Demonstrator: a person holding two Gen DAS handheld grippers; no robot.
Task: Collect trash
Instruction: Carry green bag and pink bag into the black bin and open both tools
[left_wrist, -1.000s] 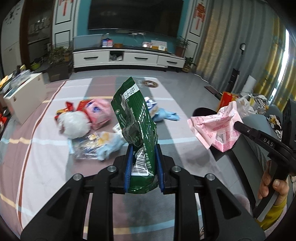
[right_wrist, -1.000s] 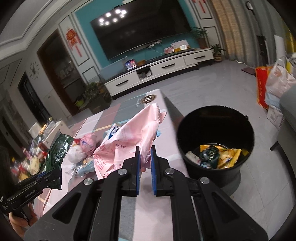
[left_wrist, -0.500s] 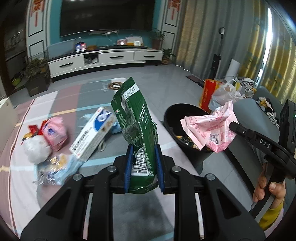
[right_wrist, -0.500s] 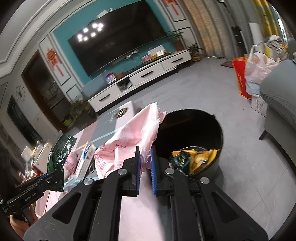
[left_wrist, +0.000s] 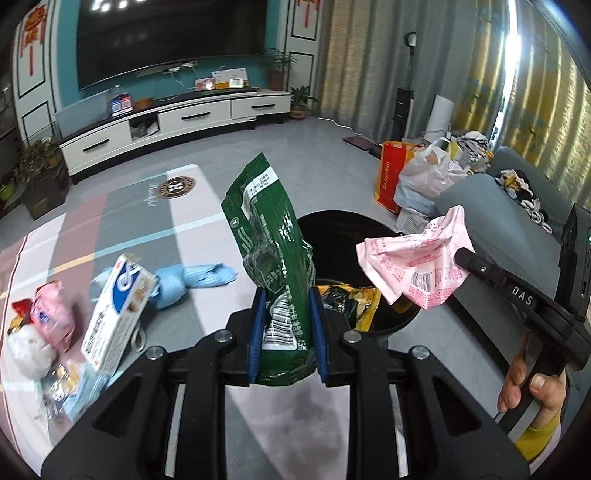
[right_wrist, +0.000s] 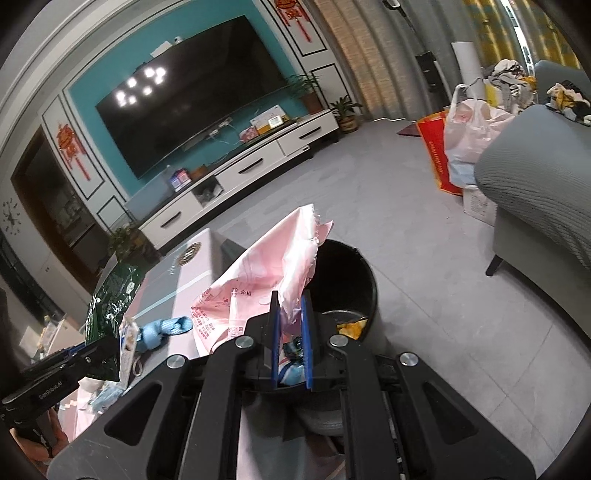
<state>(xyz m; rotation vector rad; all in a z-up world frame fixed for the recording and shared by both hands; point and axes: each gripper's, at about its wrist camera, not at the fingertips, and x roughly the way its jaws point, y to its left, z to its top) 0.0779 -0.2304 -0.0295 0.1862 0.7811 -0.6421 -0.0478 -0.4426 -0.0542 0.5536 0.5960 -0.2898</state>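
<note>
Nearest, the left gripper has its blue pads pressed on the barcoded foot of a green snack bag, which stands upright out of the jaws. The right gripper is pinched nearly flat on a crumpled pink wrapper.

A second ago the black bin lay off to the side, with only littered table ahead of the left tongs. Now the bin's mouth sits straight beyond both pairs. By my reading the carry is almost done and the drops come next.

The left view alone shows what remains on the table to the left of its tongs: a white-and-blue box, a blue wad, a pink packet. It also shows the right hand. The right view alone shows the bin's far wall and the sofa beyond.
</note>
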